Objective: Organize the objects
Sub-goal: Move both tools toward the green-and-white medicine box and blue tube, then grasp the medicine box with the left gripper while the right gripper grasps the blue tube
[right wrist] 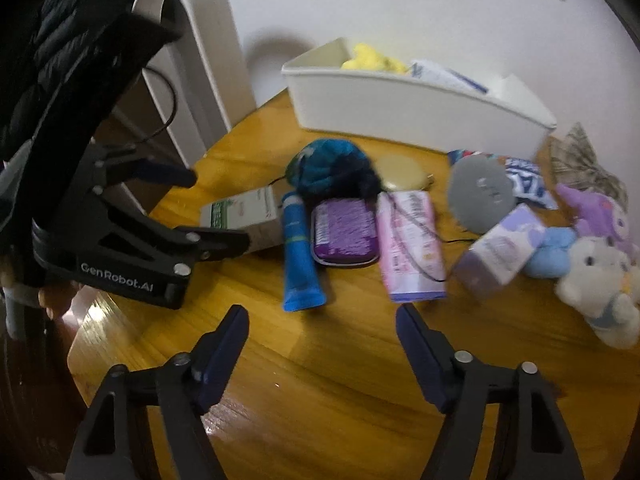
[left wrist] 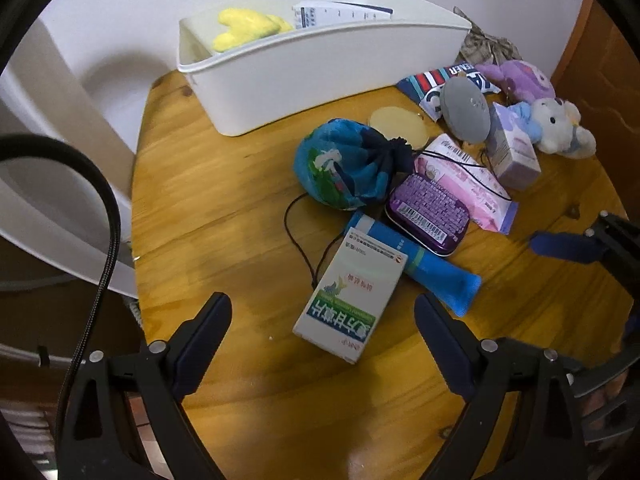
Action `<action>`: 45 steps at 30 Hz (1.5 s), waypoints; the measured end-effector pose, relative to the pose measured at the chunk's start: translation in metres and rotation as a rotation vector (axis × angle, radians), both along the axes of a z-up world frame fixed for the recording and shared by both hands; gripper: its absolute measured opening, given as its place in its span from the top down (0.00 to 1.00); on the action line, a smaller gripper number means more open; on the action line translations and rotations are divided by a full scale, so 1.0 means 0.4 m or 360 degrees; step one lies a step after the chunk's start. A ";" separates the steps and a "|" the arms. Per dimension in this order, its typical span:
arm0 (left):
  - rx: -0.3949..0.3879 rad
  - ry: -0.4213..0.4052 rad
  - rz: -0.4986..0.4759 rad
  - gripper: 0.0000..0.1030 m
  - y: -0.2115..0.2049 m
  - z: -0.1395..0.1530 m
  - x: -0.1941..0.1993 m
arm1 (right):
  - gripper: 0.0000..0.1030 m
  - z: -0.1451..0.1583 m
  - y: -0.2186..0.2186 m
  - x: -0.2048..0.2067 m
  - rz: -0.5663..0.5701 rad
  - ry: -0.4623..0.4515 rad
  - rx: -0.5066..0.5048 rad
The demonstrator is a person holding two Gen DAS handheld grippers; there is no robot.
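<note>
Clutter lies on a round wooden table. A white-and-green medicine box lies flat just beyond my left gripper, which hangs open above it; the right wrist view shows that gripper beside the same box. Behind the box are a blue tube, a purple tin, a pink wipes pack and a blue-green drawstring pouch. My right gripper is open over bare wood, short of the blue tube and the tin, with nothing between its fingers.
A white bin at the back holds a yellow plush and a leaflet. To the right lie a grey disc, a lilac box, a white plush and a purple plush. A white curved stand rises at the table's left edge.
</note>
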State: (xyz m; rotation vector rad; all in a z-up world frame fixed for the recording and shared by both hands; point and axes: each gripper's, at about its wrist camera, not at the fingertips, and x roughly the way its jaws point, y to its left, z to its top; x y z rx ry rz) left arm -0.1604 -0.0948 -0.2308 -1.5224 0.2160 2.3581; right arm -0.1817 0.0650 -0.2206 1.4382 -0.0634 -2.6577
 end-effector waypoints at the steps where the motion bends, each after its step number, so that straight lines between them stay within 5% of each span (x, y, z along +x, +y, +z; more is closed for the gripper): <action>1: 0.0002 -0.0014 -0.0010 0.12 0.000 -0.005 -0.005 | 0.29 -0.011 -0.004 -0.007 0.0005 -0.0017 0.0002; 21: 0.0087 -0.0125 -0.0009 0.43 -0.035 -0.054 -0.056 | 0.35 -0.069 -0.060 -0.072 0.0075 -0.0048 0.0106; 29: 0.0118 -0.0139 0.0032 0.45 -0.054 -0.056 -0.066 | 0.37 -0.072 -0.095 -0.104 0.0101 -0.0009 0.0155; 32: 0.0146 -0.0143 0.0043 0.47 -0.057 -0.056 -0.074 | 0.47 -0.067 -0.095 -0.114 0.0083 -0.0001 0.0144; 36: 0.0175 -0.0108 0.0070 0.56 -0.063 -0.054 -0.078 | 0.78 -0.060 -0.088 -0.116 0.0074 0.0006 0.0117; 45: 0.0252 0.0049 0.0140 0.58 -0.077 0.008 -0.041 | 0.80 -0.049 -0.058 -0.090 0.0062 -0.0068 -0.0110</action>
